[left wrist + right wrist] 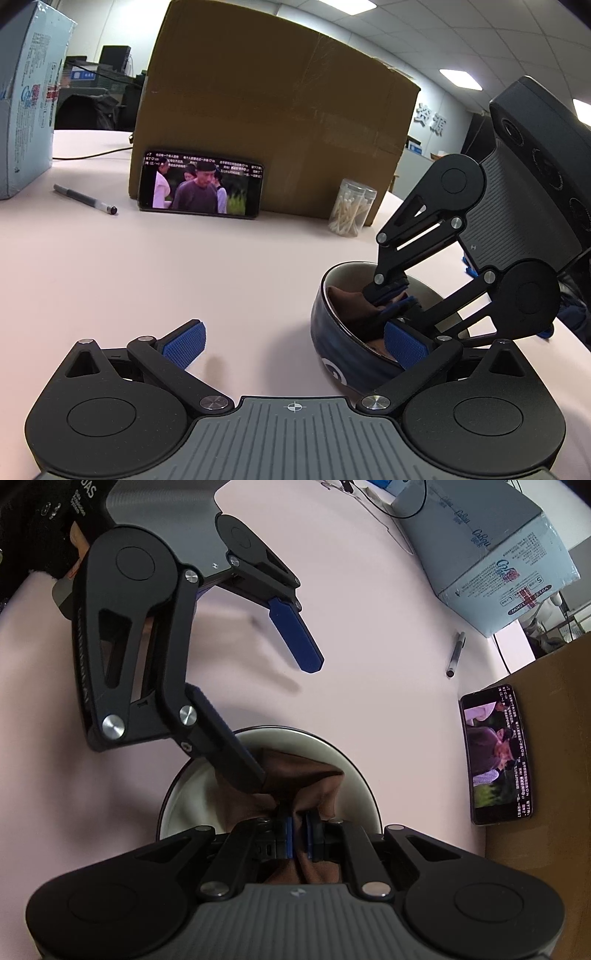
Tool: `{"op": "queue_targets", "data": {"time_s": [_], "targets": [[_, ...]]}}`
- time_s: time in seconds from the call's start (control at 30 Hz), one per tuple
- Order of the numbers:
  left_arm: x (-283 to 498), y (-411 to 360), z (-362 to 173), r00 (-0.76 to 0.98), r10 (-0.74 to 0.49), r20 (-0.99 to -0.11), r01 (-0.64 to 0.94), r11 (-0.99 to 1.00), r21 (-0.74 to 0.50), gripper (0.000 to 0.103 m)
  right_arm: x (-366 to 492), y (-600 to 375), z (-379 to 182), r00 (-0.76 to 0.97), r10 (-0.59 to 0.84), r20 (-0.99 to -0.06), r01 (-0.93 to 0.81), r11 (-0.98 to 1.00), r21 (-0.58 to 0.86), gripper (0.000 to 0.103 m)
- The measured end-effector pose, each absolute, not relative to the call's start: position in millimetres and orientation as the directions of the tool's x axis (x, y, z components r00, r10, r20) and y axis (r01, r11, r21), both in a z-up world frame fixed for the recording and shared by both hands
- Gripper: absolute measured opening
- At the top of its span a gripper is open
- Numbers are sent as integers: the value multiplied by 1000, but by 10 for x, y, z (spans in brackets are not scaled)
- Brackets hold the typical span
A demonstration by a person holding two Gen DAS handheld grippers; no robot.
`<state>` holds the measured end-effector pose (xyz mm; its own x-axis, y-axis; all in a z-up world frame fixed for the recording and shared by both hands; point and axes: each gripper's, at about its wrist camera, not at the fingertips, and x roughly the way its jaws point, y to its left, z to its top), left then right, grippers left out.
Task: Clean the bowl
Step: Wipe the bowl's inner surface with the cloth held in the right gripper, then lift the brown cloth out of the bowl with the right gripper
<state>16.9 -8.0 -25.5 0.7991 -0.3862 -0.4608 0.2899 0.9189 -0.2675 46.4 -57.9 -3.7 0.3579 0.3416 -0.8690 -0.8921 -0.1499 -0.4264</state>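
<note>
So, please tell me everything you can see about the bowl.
The bowl is round, dark blue and glossy outside with a white swirl mark, pale inside; it looks ceramic. It stands upright on the pink table. A brown cloth lies inside, pinched by the shut right claw. One finger of the open left claw reaches inside, against the wall.

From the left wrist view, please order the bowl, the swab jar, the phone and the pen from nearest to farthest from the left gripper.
1. Bowl, right, at the left gripper.
2. Pen, far left.
3. Phone and swab jar, by the box: too close to call.
</note>
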Motion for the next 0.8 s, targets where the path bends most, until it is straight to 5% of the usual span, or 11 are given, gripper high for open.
{"op": "queue_targets", "data": {"time_s": [0.37, 0.8], "targets": [[169, -77, -256, 798, -389, -460, 290, 917, -273, 103, 385, -520, -163, 478, 281, -832, -816, -207, -539, 9], [173, -72, -258, 798, -386, -463, 288, 919, -271, 103, 532, -593, -67, 371, 408, -834, -890, -99, -444, 8]]}}
